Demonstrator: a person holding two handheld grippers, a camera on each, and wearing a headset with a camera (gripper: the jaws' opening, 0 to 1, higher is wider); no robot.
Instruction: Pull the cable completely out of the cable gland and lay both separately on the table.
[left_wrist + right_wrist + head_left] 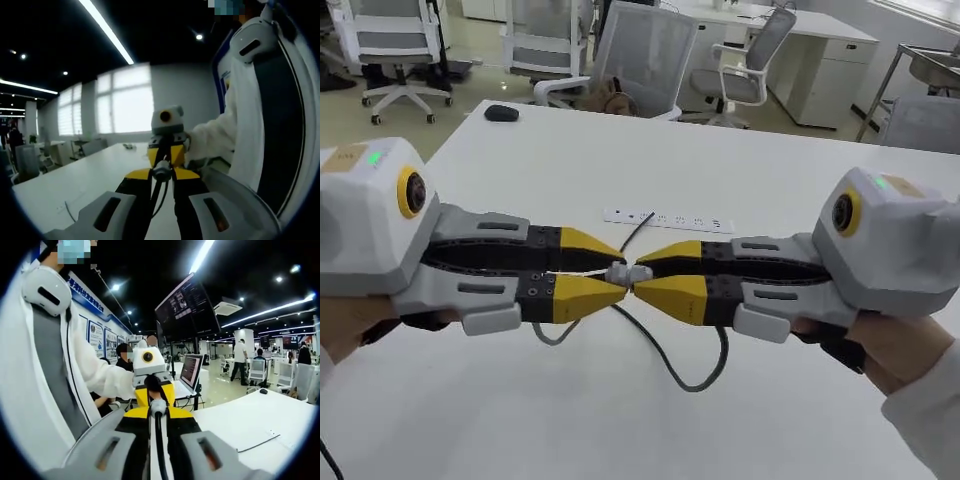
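White table, far edge well beyond cable gland and cable

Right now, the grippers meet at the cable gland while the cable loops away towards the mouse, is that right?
Not quite: the head view shows the cable looping towards the person; left gripper and right gripper do meet at the cable gland.

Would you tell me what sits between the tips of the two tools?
The cable gland, with the cable looping below it, as the head view shows.
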